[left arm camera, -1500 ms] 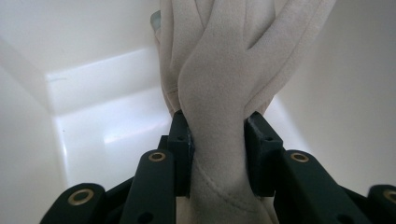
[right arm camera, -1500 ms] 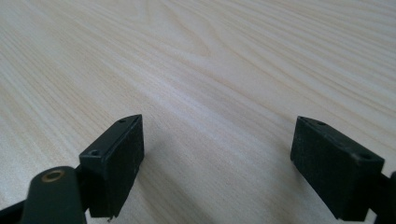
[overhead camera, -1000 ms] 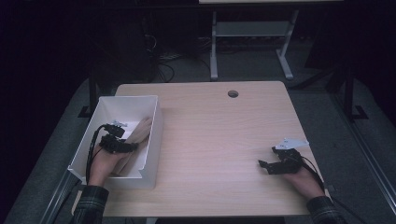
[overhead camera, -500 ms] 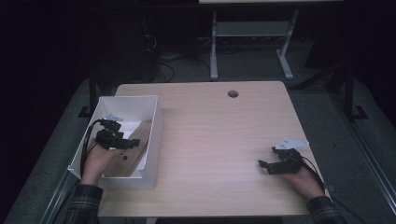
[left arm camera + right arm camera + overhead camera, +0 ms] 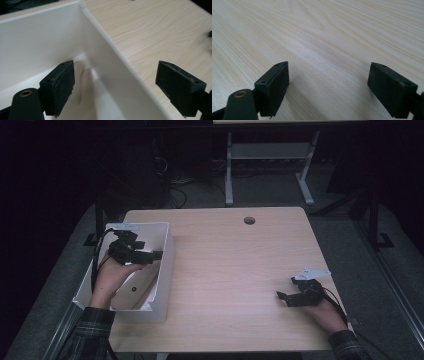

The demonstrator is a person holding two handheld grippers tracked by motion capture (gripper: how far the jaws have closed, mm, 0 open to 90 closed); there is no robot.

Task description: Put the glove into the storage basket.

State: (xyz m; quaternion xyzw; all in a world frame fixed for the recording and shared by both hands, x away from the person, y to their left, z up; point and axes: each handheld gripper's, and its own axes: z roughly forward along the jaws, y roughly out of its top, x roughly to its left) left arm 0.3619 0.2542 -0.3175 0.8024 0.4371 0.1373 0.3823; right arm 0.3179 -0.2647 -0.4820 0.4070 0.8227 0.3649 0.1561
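White bin [image 5: 159,285] sits at table's [image 5: 240,270] left edge. Left gripper [image 5: 150,255] above its right wall, jaws spread wide, just opened, nothing between. Right gripper [image 5: 283,296] spread, near right.

Desk [image 5: 235,270]: light wood-grain top, rounded corners, one round cable hole [image 5: 249,220] near the far edge, centre-right. White open-top bin [image 5: 162,270] sits on the left side, its outer wall overhanging the desk's left edge; inside it something pale lies on the floor, too unclear to identify. Right hand-held gripper [image 5: 282,296] rests low on the near-right desk surface, its jaws standing wide with bare wood between them.
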